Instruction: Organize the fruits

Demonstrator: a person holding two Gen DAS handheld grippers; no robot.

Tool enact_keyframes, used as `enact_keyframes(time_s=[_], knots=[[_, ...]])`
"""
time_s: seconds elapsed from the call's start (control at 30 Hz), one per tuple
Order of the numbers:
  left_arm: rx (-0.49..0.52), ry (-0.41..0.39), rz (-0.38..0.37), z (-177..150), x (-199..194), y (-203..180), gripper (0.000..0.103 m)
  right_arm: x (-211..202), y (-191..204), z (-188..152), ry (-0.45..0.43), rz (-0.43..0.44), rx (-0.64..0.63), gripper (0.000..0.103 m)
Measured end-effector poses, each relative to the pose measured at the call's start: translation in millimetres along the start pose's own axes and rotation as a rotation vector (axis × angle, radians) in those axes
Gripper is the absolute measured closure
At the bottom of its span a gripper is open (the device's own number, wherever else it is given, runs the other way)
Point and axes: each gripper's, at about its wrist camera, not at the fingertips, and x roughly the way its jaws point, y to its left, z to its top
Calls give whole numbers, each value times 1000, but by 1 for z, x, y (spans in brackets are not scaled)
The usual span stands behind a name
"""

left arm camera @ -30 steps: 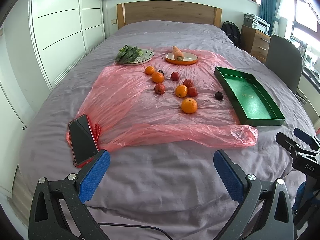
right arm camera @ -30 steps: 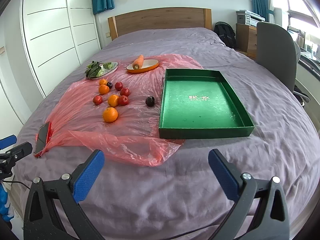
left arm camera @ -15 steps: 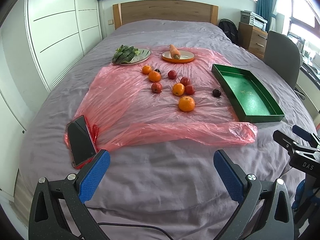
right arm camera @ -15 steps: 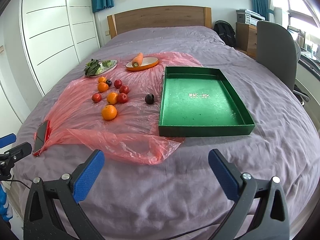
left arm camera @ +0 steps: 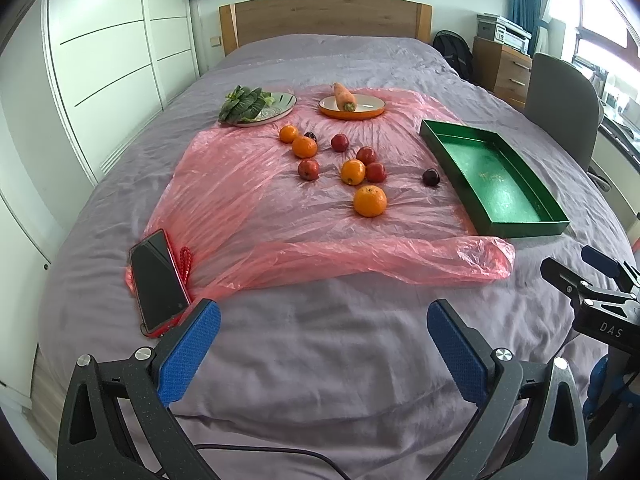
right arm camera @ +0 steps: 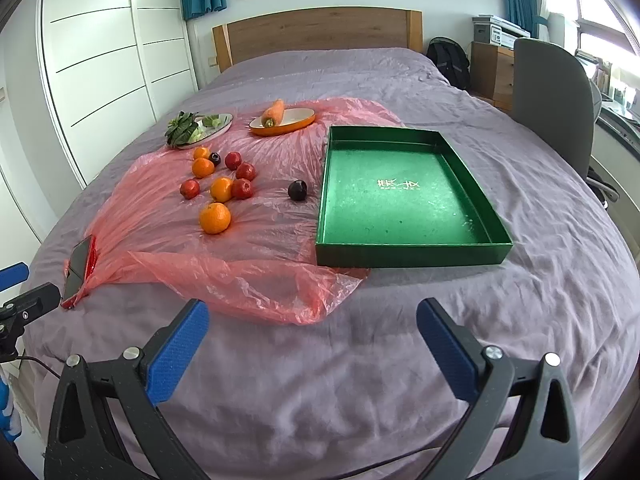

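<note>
Fruits lie loose on a pink plastic sheet (right arm camera: pixel 256 240) spread over the bed (right arm camera: pixel 400 360), all to the left of the green tray (right arm camera: pixel 404 196). Largest orange (right arm camera: pixel 215 218) sits nearest the foot of the bed; three smaller oranges, four red fruits and one small dark fruit cluster beyond it. A dark plum (right arm camera: pixel 297 190) lies apart from the cluster, just beside the tray's left wall. Tray interior holds no fruit. Beyond the tray's far left corner stand an orange plate with a carrot (right arm camera: pixel 274 113) and a plate of leafy greens (right arm camera: pixel 188 128). A phone (left arm camera: pixel 158 280) rests on the sheet's near left corner. Left gripper (left arm camera: pixel 324 332) and right gripper (right arm camera: pixel 312 332) both hang over bare bedding short of the sheet, jaws spread wide, nothing between them.
</note>
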Motion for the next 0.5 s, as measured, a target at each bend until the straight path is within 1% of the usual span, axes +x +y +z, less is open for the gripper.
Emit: enact_keyframes(time_s=[0.03,0.1,0.27,0.5], knots=[[13,17,13,0,0,0,1,0,0,0,0,-1,2,0],[13,18,15,0,1,0,1,1,-2,-1,0,-5,4,0],[-2,-18,7,-2,2,0,1,3,-4,-1,4,-11,12,0],[-1,-4,6,-2,5,2,1,3,-4,-1,5,-11,12,0]])
